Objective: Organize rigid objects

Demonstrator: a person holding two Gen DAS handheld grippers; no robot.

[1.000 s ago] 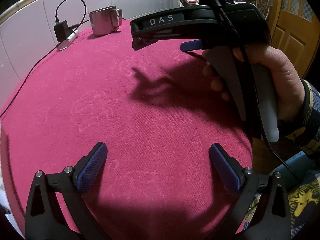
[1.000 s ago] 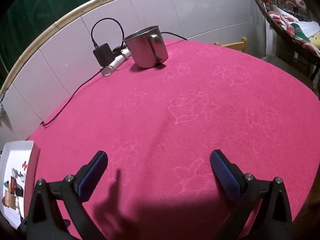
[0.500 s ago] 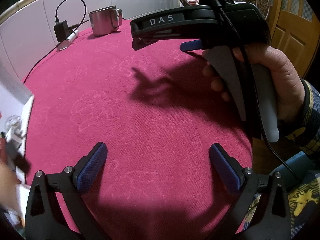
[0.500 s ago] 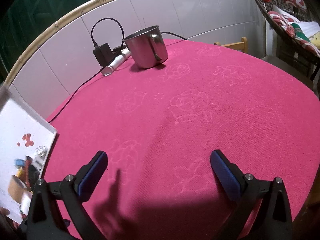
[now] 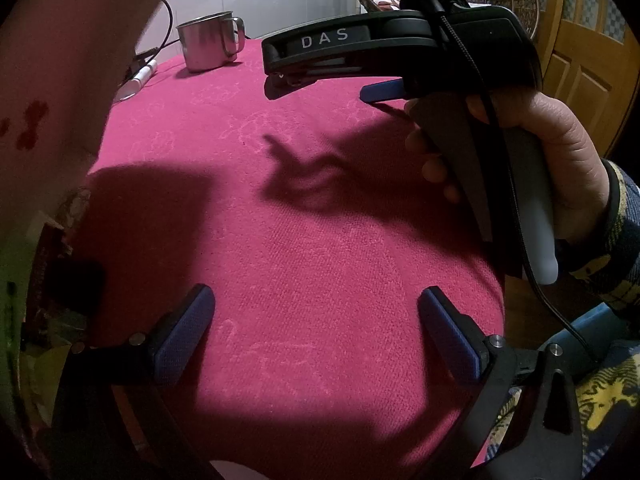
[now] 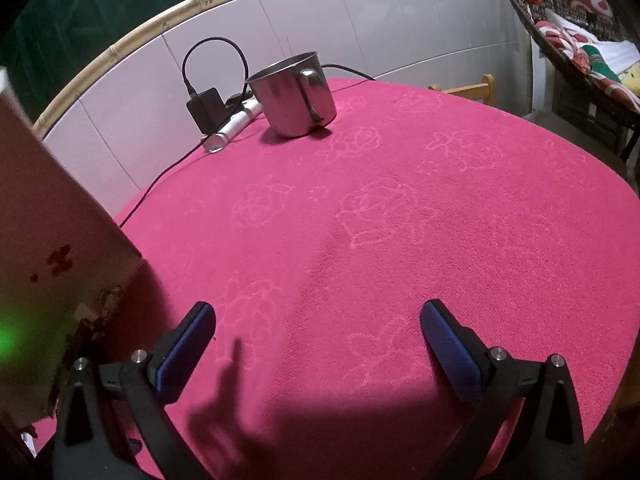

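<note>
A steel mug [image 6: 295,96] stands upright at the far edge of the pink cloth [image 6: 380,240]; it also shows in the left wrist view [image 5: 208,46]. A white pen-like tube [image 6: 234,128] lies left of it by a black charger [image 6: 206,109]. A large pale box or tray [image 6: 52,276] with small objects tips in from the left, close to the left gripper [image 5: 316,336]. My left gripper is open and empty. My right gripper [image 6: 318,350] is open and empty, seen held from the side in the left wrist view [image 5: 380,54].
A white tiled wall [image 6: 360,28] backs the table. A black cable [image 6: 168,172] runs along the cloth's left edge. A wooden chair back [image 6: 468,90] and a wicker basket [image 6: 568,20] are at the far right. A wooden door [image 5: 584,68] stands behind the hand.
The pale box has come in from the left and risen, now filling the left side of both views and casting a shadow on the cloth. Both grippers have stayed put.
</note>
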